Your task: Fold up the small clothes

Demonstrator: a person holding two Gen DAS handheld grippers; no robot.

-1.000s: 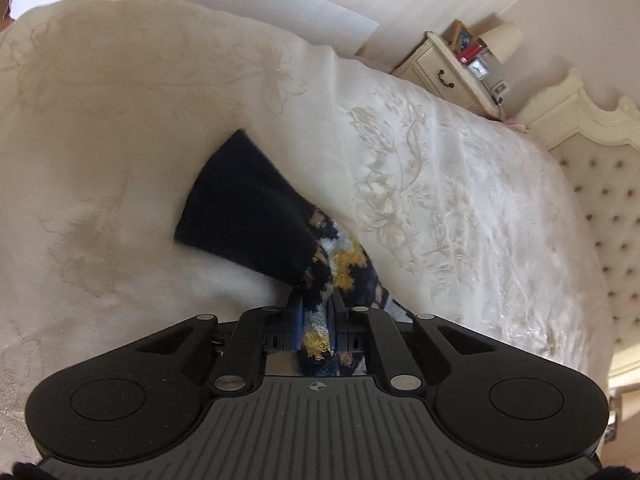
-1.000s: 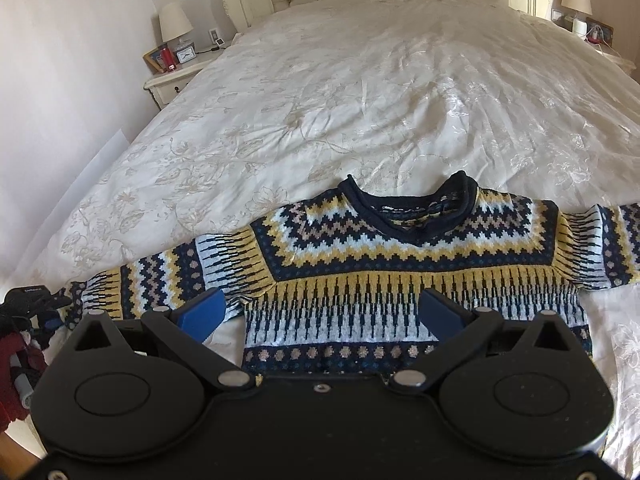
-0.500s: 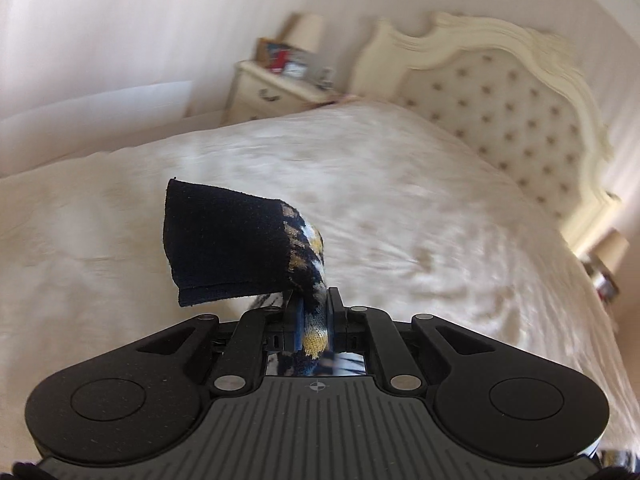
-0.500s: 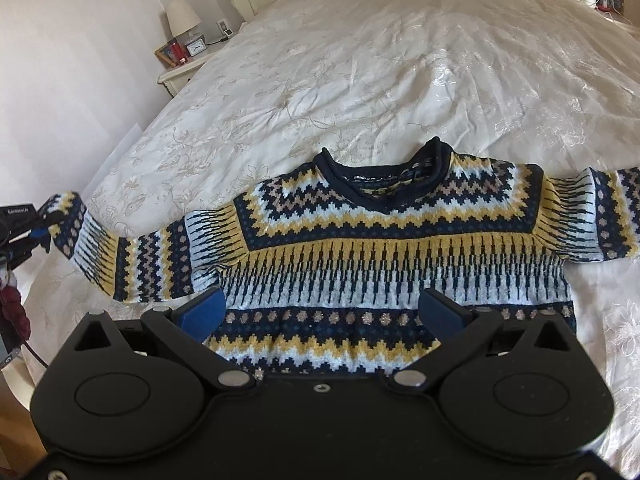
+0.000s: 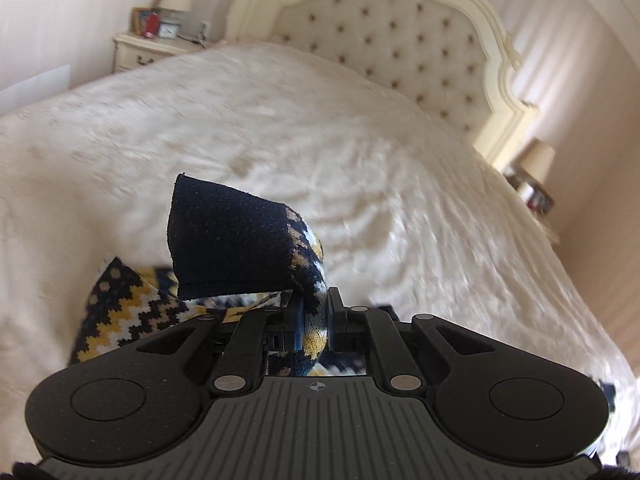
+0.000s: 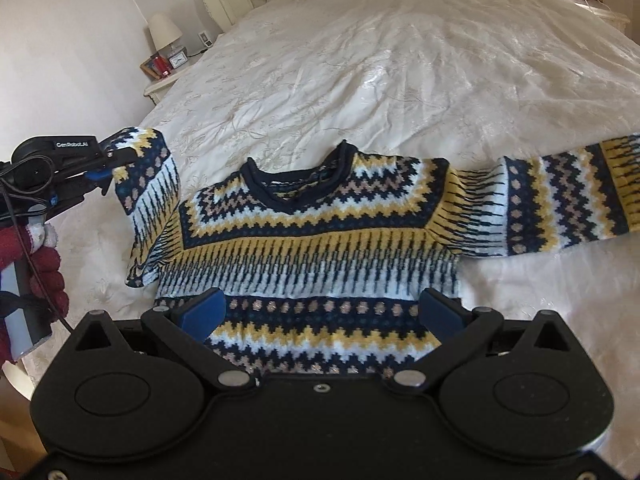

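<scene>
**A:** Sweater (image 6: 316, 248) is flat on the bed (image 6: 400, 80), chest up, neckline towards the headboard (image 5: 384, 36), hem edge right under your right claw (image 6: 320, 312).

**B:** And the claws?

**A:** Your right claw is spread wide, blue pads either side of the hem band, hovering with nothing between them. Your left claw (image 5: 314, 320) is pressed together, pinching the left sleeve (image 6: 150, 184) near its dark cuff (image 5: 228, 240); the cuff sticks up past the fingertips. That sleeve is lifted off the bedspread, draping down to the shoulder.

**B:** Room to move?

**A:** Plenty. Bare bedspread beyond the collar all the way up to the headboard. The right sleeve (image 6: 560, 200) lies stretched out flat towards the far bed edge. On your left, the bed edge is close, with a nightstand (image 6: 160, 84) and lamp (image 6: 164, 34) well beyond it. Your gloved hand (image 6: 44, 264) sits off that edge.
</scene>
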